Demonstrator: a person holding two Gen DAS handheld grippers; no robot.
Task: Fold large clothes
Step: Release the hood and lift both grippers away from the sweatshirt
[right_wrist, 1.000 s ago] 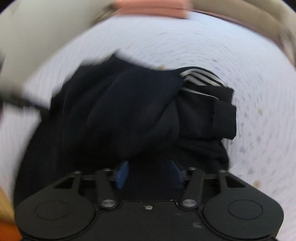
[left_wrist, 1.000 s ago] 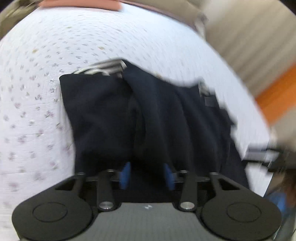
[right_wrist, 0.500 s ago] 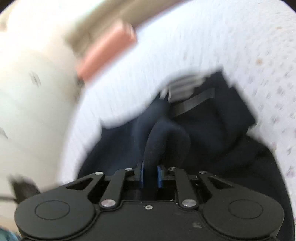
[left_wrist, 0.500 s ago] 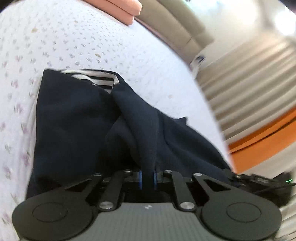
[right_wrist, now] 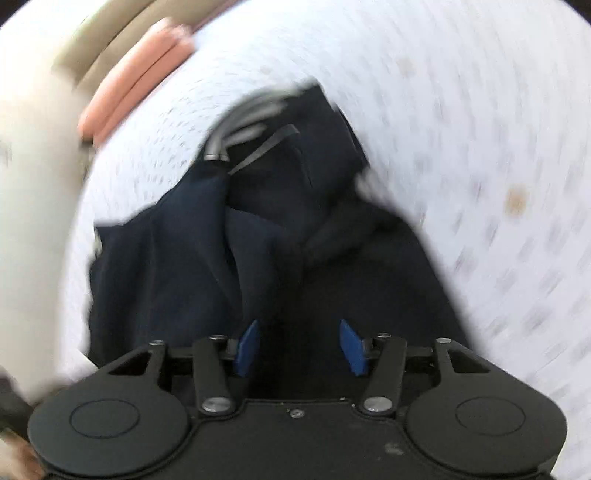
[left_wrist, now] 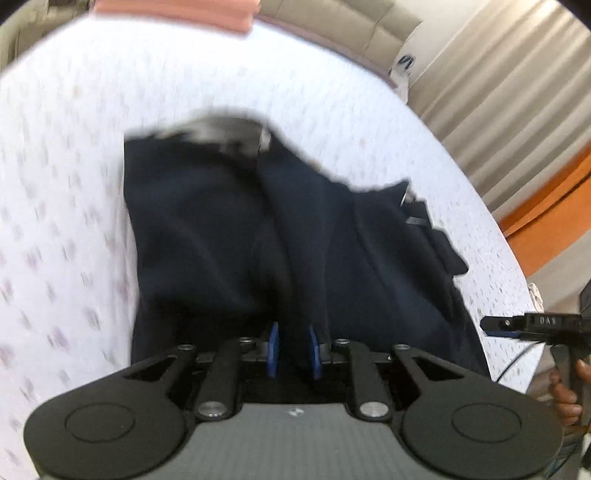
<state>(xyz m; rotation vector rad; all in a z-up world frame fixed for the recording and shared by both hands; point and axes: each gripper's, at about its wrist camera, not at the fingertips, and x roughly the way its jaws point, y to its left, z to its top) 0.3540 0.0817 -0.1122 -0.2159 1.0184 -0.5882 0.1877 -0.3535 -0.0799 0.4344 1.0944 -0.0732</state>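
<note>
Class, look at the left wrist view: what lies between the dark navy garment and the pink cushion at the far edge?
In the left wrist view, only bare white patterned bedsheet lies between the navy garment and the pink cushion; nothing else sits there.

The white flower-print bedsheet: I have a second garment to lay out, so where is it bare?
The white flower-print bedsheet lies bare left of the crumpled dark navy garment, and beyond it up to the folded salmon-pink cloth. A narrower bare strip runs on its right. Both grippers crowd the garment's near edge.
</note>
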